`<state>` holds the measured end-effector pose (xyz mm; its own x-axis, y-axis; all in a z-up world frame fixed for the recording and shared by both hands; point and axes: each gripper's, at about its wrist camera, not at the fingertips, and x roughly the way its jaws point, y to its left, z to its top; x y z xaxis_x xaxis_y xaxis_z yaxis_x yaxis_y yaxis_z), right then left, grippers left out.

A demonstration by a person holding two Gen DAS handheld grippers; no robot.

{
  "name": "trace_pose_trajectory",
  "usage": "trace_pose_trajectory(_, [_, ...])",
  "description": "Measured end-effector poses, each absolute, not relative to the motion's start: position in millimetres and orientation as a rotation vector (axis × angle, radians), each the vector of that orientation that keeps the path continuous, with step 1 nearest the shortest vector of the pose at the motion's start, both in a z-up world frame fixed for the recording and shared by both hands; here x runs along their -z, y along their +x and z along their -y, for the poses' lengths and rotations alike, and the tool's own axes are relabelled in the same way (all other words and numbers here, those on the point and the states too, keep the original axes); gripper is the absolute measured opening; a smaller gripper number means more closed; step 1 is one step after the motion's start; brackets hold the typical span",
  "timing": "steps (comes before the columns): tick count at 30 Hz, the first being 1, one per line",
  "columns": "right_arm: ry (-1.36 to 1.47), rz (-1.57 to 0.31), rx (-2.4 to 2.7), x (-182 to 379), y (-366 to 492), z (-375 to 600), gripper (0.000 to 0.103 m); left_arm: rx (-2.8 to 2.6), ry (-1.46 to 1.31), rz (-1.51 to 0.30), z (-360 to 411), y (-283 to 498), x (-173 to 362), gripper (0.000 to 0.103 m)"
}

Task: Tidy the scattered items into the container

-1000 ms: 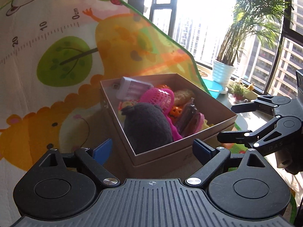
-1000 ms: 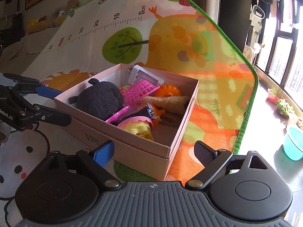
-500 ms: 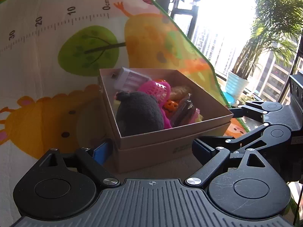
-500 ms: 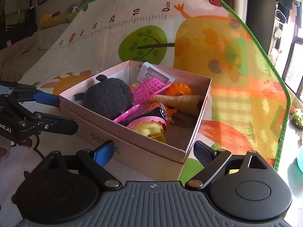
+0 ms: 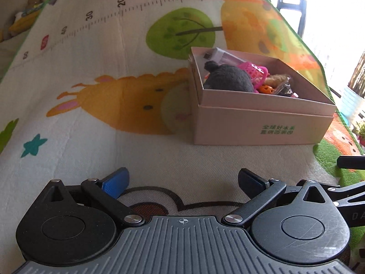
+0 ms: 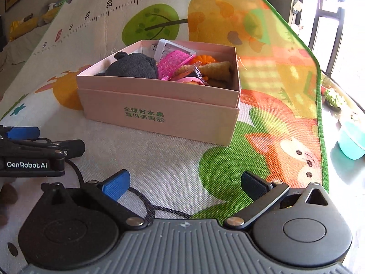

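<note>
A pink cardboard box [image 5: 262, 123] [image 6: 159, 114] with green lettering stands on the play mat. Inside lie a dark grey plush toy [image 5: 228, 80] [image 6: 134, 67], a pink mesh basket [image 5: 256, 73] [image 6: 173, 62], an orange pumpkin toy [image 6: 204, 59], a white pack [image 6: 170, 48] and other small toys. My left gripper [image 5: 182, 182] hovers low over the mat in front of the box, its jaws opening wide, nothing between them. My right gripper [image 6: 184, 185] is likewise in front of the box, jaws opening, empty. The left gripper's fingers [image 6: 41, 143] show at the left of the right wrist view.
The colourful play mat [image 5: 91, 91] spreads around the box, with its green edge [image 6: 319, 105] at the right. A turquoise bowl [image 6: 351, 141] and small potted plants [image 6: 333, 98] sit on the floor beyond that edge. A black cord [image 6: 146, 203] lies under the right gripper.
Both grippers have drawn back from the box and sunk toward the mat. Their jaws stand wider. The box now sits farther away in both views, and its front lettering shows.
</note>
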<state>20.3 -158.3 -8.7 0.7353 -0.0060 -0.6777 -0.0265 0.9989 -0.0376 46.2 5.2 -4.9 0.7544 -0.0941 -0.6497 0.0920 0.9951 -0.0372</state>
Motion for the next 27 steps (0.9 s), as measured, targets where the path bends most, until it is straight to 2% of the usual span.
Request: trace_pose_trajectory(27, [0.019, -0.697, 0.063, 16.6, 20.2, 160.2, 0.103, 0.064, 0.034, -0.696, 3.0, 31.5, 8.3, 0.103])
